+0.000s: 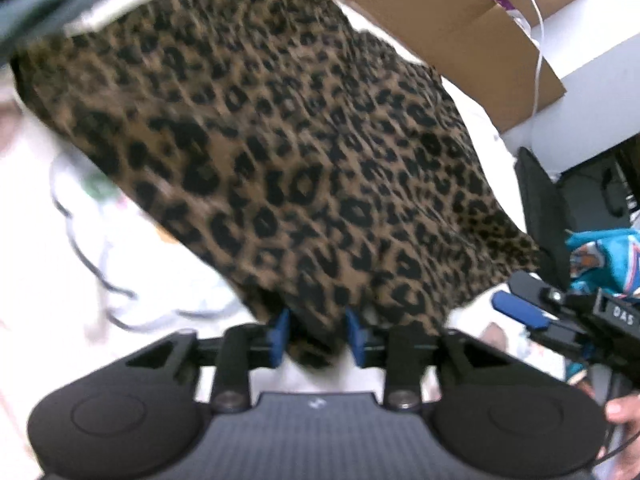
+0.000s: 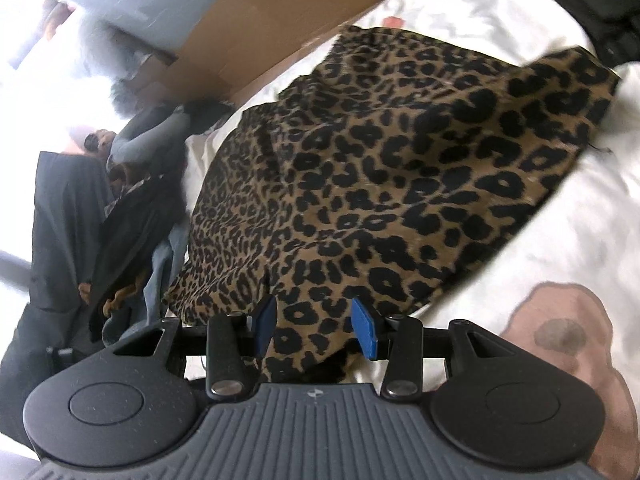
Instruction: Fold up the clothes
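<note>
Leopard-print garment [image 1: 288, 152] spread over white bedding [image 1: 60, 280], brown w/ black spots, rumpled, one end trailing toward cardboard box [image 1: 460, 28] at far side. Near edge of garment bunched between blue pads of left gripper [image 1: 318, 338]; jaws part-open, cloth filling gap; cannot tell if pads actually pinch it or just flank it, left-wrist view blurred. White cable [image 1: 538, 40] hanging over box edge. Teal printed fabric [image 1: 608, 256] at right of same view, behind second gripper body w/ blue finger.

Right-wrist view: right gripper [image 2: 316, 330] at another edge of same garment [image 2: 400, 168], jaws approx half open, cloth running between blue pads [image 2: 366, 332] and down under gripper body. Fold of cloth fills the space, pads against it on both sides, so reads as held. Garment lying mostly flat on bedding [image 2: 560, 220], upper right corner flipped up slightly. Brown cartoon print [image 2: 568, 332] on bedding just right of gripper. Pile of dark and grey clothes [image 2: 120, 200] heaped at left beside garment, touching its left edge. Box [image 2: 260, 32] beyond.
</note>
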{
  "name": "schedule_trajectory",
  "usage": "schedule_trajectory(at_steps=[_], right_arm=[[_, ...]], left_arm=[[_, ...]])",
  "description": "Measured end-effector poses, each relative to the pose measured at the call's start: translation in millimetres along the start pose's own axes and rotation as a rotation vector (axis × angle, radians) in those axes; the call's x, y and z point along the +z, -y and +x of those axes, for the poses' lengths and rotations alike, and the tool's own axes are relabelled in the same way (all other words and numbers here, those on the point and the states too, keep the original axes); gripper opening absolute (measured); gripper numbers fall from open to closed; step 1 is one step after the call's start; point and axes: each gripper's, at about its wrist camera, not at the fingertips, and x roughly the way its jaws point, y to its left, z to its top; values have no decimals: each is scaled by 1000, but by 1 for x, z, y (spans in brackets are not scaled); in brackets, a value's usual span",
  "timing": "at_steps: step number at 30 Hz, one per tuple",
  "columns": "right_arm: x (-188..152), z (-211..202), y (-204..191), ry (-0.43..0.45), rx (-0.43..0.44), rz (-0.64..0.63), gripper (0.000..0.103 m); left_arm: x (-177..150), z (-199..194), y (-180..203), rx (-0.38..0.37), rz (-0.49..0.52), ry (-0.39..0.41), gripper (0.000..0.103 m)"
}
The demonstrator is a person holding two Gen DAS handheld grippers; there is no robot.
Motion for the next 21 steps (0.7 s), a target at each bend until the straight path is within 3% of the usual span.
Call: schedule_trajectory(at_steps=[7,15,16,17,21], right_arm=[[7,7,-20,-25,1,-82,45],[8,10,-30,-23,-11,-116,45],[8,10,-32,-21,-13,-124,46],[8,10,-34,-18,-16,-133,54],[8,10,-51,28,-57,-210,62]], left_arm=[[52,-43,-47,152,11,160,44],[91,-82,-95,289,35,270,57],[96,-84,-99,306,36,283,58],[100,-85,-103,319,35,294,60],[115,-79,-119,340,8,318,61]])
